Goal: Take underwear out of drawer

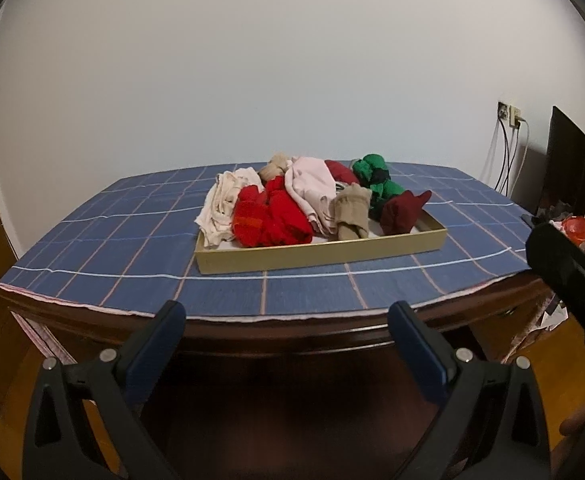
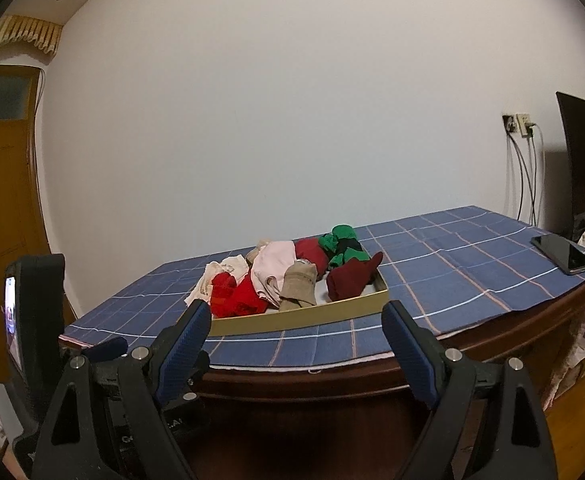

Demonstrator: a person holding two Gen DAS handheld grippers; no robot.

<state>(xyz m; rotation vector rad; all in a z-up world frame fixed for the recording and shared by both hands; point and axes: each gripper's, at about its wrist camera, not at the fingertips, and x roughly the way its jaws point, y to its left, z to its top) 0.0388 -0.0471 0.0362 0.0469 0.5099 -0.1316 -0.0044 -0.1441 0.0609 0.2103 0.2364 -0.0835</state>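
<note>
A shallow gold-sided drawer tray (image 1: pixel 324 254) (image 2: pixel 304 320) rests on the blue checked tablecloth (image 1: pixel 132 248) (image 2: pixel 452 280). Heaped in it are a bright red piece (image 1: pixel 270 216) (image 2: pixel 236 296), a pale pink one (image 1: pixel 312 188) (image 2: pixel 274 266), a cream one (image 1: pixel 222 204), a tan roll (image 1: pixel 352 212) (image 2: pixel 298 286), a dark red one (image 1: pixel 404 210) (image 2: pixel 352 280) and a green one (image 1: pixel 372 178) (image 2: pixel 342 242). My left gripper (image 1: pixel 286 334) stands open in front of the table edge, holding nothing. My right gripper (image 2: pixel 294 334) is open too, short of the tray.
A black phone (image 2: pixel 562 254) lies at the cloth's right end. A dark screen (image 1: pixel 568 164) (image 2: pixel 584 164) and wall cables (image 2: pixel 526 176) stand to the right. The table's dark wooden edge (image 1: pixel 292 330) runs just ahead. A wooden door (image 2: pixel 0 200) is at left.
</note>
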